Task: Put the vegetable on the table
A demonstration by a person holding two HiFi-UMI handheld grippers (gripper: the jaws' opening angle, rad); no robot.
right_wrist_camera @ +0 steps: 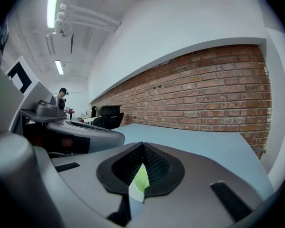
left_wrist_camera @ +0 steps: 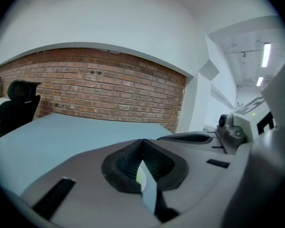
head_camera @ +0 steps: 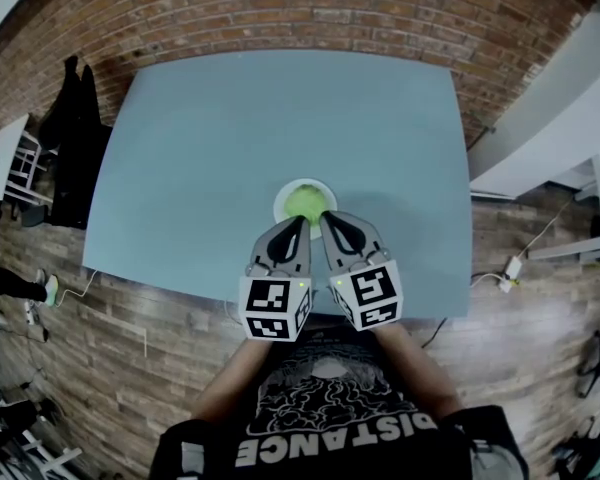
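Observation:
A round green vegetable [head_camera: 306,202] lies on a small white plate [head_camera: 283,200] near the front of the blue-grey table [head_camera: 230,138]. Both grippers hover side by side over the table's front edge, tips pointing at the plate's near rim. My left gripper [head_camera: 298,221] has its jaws pressed together with nothing between them, and its tip [left_wrist_camera: 142,142] shows the same in the left gripper view. My right gripper [head_camera: 325,218] is likewise shut and empty [right_wrist_camera: 142,145]. Below its jaws a sliver of the vegetable [right_wrist_camera: 141,180] shows.
A black chair with dark clothing [head_camera: 70,138] stands off the table's left side. White furniture [head_camera: 540,118] is at the right, with a cable and plug [head_camera: 510,268] on the wooden floor. A brick wall runs behind the table.

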